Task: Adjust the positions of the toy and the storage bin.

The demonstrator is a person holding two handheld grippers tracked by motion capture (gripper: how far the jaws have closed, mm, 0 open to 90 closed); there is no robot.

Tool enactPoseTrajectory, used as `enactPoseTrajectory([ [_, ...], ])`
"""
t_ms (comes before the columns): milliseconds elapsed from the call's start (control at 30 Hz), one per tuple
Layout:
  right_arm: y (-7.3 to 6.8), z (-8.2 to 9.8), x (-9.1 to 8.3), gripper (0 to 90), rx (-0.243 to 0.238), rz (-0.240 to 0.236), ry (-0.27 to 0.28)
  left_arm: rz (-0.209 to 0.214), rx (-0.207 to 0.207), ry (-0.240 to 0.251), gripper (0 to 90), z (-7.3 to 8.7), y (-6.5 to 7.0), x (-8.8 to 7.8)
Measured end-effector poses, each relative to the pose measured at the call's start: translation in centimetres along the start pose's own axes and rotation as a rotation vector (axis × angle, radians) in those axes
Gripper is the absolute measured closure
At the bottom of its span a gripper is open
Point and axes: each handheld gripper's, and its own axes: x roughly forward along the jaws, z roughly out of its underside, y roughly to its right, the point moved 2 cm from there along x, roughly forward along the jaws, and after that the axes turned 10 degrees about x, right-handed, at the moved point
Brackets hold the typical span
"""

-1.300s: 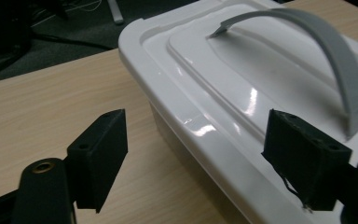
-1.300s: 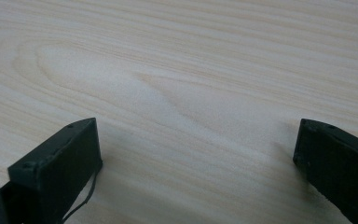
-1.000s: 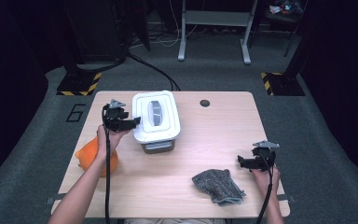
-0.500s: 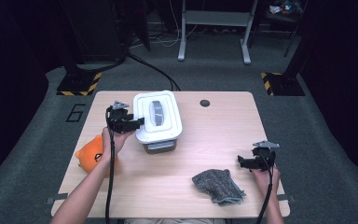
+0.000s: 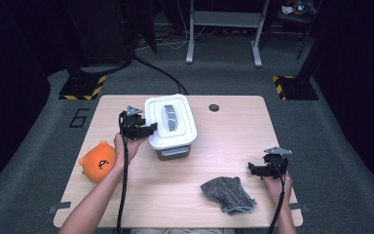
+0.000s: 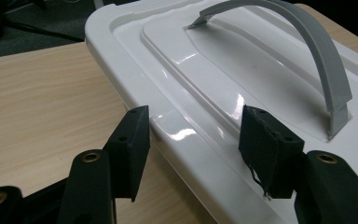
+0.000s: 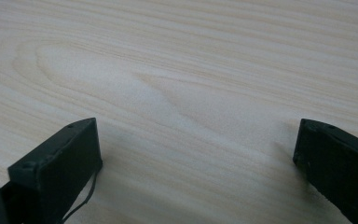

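White box (image 5: 171,127): left gripper (image 5: 148,130) level at lid edge, fingers half-wide, straddling rim. Right gripper (image 5: 251,169) low over table (image 5: 233,122), fingers wide.

One numeral can be read: a dark "6" (image 5: 79,118) marked on the grey floor (image 5: 39,146), just beyond the left edge of the table (image 5: 224,146), toward its far corner. Yellow-and-black hazard striping (image 5: 80,89) runs along a stand base on the far left of the floor, and again (image 5: 278,84) on the far right. The white container lid (image 6: 214,60) carries no readable label.
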Motion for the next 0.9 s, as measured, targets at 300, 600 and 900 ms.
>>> enactPoseTrajectory([
  [300, 0.0, 0.0, 0.0, 0.0, 0.0, 0.0, 0.0, 0.003, -0.007, 0.007, 43.3, -0.5, 0.8, 0.7],
  [600, 0.0, 0.0, 0.0, 0.0, 0.0, 0.0, 0.0, 0.006, 0.003, 0.012, 43.4, -1.1, 1.9, 1.6],
  [900, 0.0, 0.0, 0.0, 0.0, 0.0, 0.0, 0.0, 0.009, -0.005, 0.003, 43.4, -1.6, 2.5, 2.1],
])
